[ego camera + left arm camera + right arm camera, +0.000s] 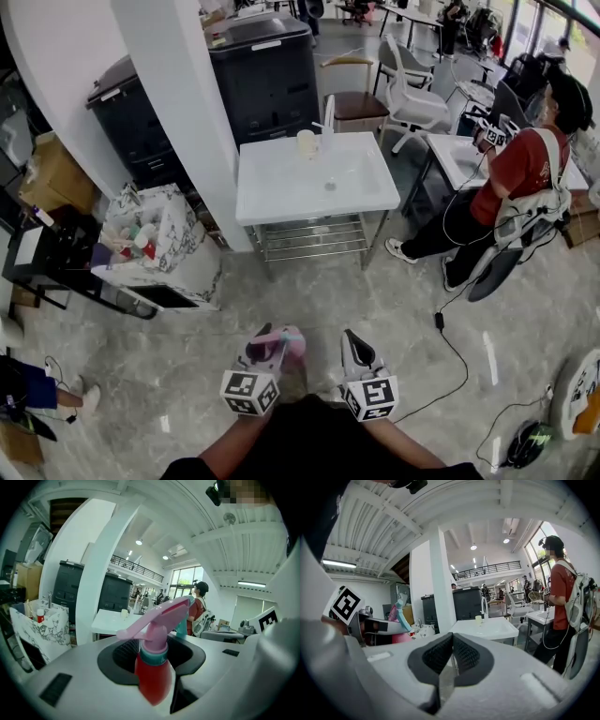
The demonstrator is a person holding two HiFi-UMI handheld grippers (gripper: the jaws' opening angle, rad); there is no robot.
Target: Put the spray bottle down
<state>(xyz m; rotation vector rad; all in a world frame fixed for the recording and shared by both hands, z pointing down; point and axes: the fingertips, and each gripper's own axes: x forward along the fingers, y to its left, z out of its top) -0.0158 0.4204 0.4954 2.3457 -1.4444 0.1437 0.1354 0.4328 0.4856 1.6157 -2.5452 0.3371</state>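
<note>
Left gripper [266,349]: jaws clamped on the spray bottle [153,677], pads on the red body just under the teal collar. The pink trigger head stands upright above the jaws and points ahead and to the right. Only the left gripper view shows the red body; from the head view the bottle is a pink shape mostly covered by the jaws, its base hidden. Only print legible: square black-and-white markers on the left cube [248,392] and right cube [373,397]; any bottle label is out of sight. Ahead and left of the left gripper is a patterned bag [159,225], its contents too small to identify. Well ahead of both grippers is a white table [281,192], with a pale cup [307,142] at its far edge. Right gripper [354,349], just beside the left: jaws shut tip to tip, nothing between them. Its own view catches the left gripper at the far left, cut off, with a pink and teal part of the bottle showing. Ahead and right of the right gripper is a person in a red shirt [511,173], with the face blurred.
</note>
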